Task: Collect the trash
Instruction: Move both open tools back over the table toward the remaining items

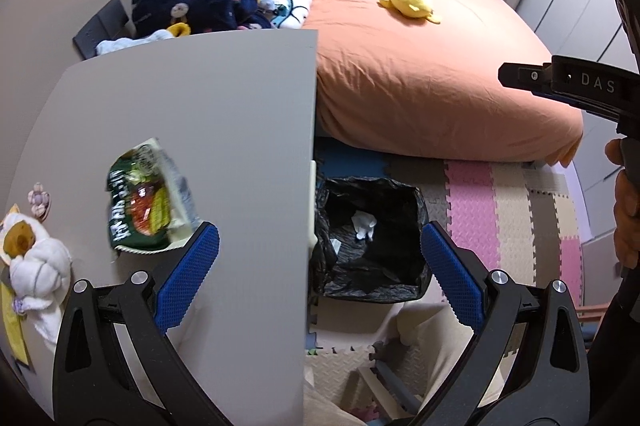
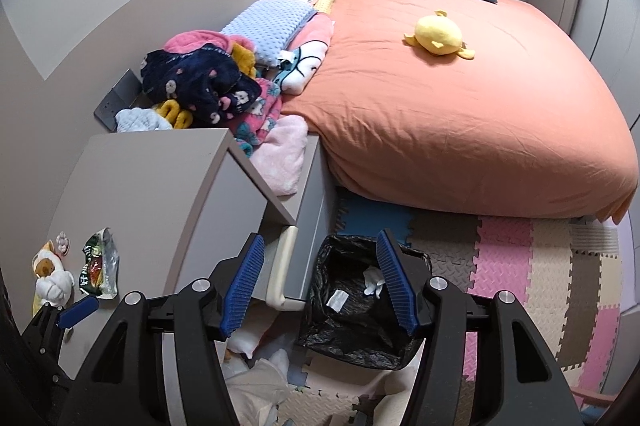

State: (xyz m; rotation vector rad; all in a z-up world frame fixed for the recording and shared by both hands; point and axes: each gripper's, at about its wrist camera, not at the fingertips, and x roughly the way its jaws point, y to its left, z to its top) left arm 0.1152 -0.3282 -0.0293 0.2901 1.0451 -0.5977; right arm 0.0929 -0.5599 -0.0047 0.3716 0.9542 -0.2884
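lying on the desk (image 1: 240, 114), snack wrapper (image 1: 148, 198) just beside released left fingers (image 1: 188, 278)

The white letters "DAS" are read on the black body of the right gripper (image 1: 592, 84), seen at about 3 o'clock in the left wrist view; whatever follows is cut off by the frame edge. Large pale characters are printed on the green snack wrapper (image 1: 146, 202) lying on the worktop (image 1: 200, 98) at about 9 o'clock, but they are too blurred to be read.
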